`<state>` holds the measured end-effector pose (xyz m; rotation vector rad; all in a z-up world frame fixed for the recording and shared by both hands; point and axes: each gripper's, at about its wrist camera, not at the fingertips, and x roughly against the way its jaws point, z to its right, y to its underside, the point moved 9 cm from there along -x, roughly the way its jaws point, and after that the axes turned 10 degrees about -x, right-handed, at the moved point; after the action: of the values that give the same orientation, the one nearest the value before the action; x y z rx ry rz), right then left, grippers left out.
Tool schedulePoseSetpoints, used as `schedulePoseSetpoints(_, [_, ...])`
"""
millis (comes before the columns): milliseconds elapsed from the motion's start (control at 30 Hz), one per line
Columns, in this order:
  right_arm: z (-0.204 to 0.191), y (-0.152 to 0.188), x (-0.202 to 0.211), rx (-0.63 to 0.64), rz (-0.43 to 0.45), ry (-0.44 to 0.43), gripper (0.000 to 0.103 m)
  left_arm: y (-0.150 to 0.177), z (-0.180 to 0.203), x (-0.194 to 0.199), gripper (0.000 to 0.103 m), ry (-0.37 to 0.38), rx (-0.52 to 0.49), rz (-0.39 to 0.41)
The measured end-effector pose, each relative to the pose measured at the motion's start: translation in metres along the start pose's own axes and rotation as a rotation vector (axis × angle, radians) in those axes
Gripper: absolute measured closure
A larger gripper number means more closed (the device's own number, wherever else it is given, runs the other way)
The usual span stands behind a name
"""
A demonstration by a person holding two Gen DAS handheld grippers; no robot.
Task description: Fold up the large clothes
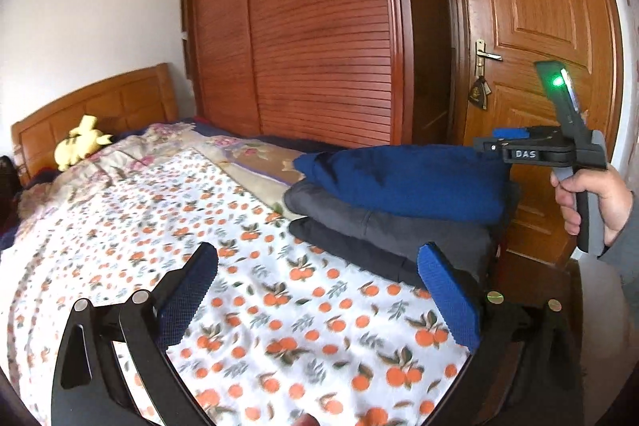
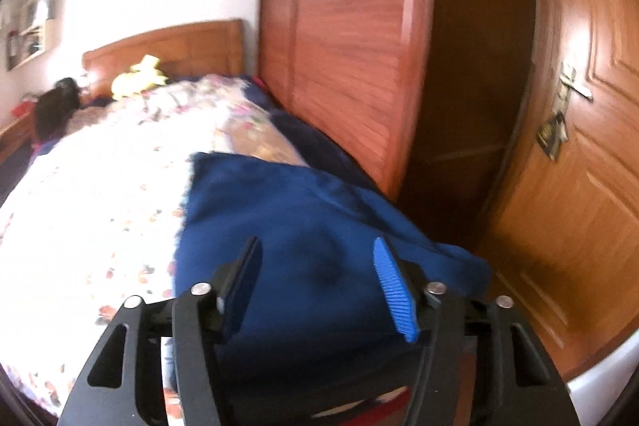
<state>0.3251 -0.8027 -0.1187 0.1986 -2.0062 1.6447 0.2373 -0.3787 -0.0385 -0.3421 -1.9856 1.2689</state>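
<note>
A folded blue garment [image 1: 403, 182] tops a stack on the bed, over a grey folded piece [image 1: 383, 222] and a darker one [image 1: 351, 250]. My left gripper [image 1: 319, 290] stands wide open over the orange-print sheet [image 1: 247, 306], just left of the stack, with nothing between its fingers. A person's hand [image 1: 595, 202] holds my right gripper [image 1: 485, 143] at the blue garment's upper right edge. In the right wrist view the blue garment [image 2: 303, 210] fills the space under and between the right gripper [image 2: 319, 286] fingers; the pads stand apart and do not pinch it.
The stack sits at the bed's right edge, beside a louvred wooden wardrobe [image 1: 319, 26] and a wooden door [image 1: 535, 6] with a metal handle [image 1: 485, 54]. A floral quilt [image 1: 131, 154], a yellow plush toy [image 1: 82, 142] and the headboard [image 1: 100, 106] lie farther up the bed.
</note>
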Motion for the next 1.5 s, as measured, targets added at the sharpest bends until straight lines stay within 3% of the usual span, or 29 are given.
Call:
schedulePoseSetpoints(233, [-0.097, 0.034, 0.059, 0.063, 0.049, -0.185, 0.033, 0.032, -0.024, 0.062, 0.002, -0.096, 0.026, -0.008])
schedulePoseSetpoints(433, [-0.166, 0.078, 0.081, 0.047, 0.026, -0.328, 0.018, 0.075, -0.044, 0.112, 0.002, -0.174, 0.048, -0.060])
schedulePoseSetpoints(600, [-0.208, 0.105, 0.097, 0.025, 0.021, -0.399, 0.007, 0.117, -0.071, 0.157, 0.002, -0.237, 0.120, -0.093])
schedulePoseSetpoints(833, [-0.278, 0.138, 0.123, 0.051, 0.012, -0.490, 0.007, 0.163, -0.116, 0.216, 0.002, -0.362, 0.244, -0.106])
schedulePoseSetpoints(1033, [-0.326, 0.162, 0.150, 0.075, 0.016, -0.562, 0.007, 0.188, -0.144, 0.264, 0.002, -0.520, 0.294, -0.110])
schedulePoseSetpoints(1233, [-0.356, 0.176, 0.167, 0.102, 0.020, -0.605, 0.007, 0.207, -0.156, 0.295, 0.002, -0.576, 0.335, -0.110])
schedulePoseSetpoints(1500, [-0.369, 0.183, 0.182, 0.125, 0.036, -0.611, 0.007, 0.227, -0.161, 0.304, 0.002, -0.585, 0.383, -0.125])
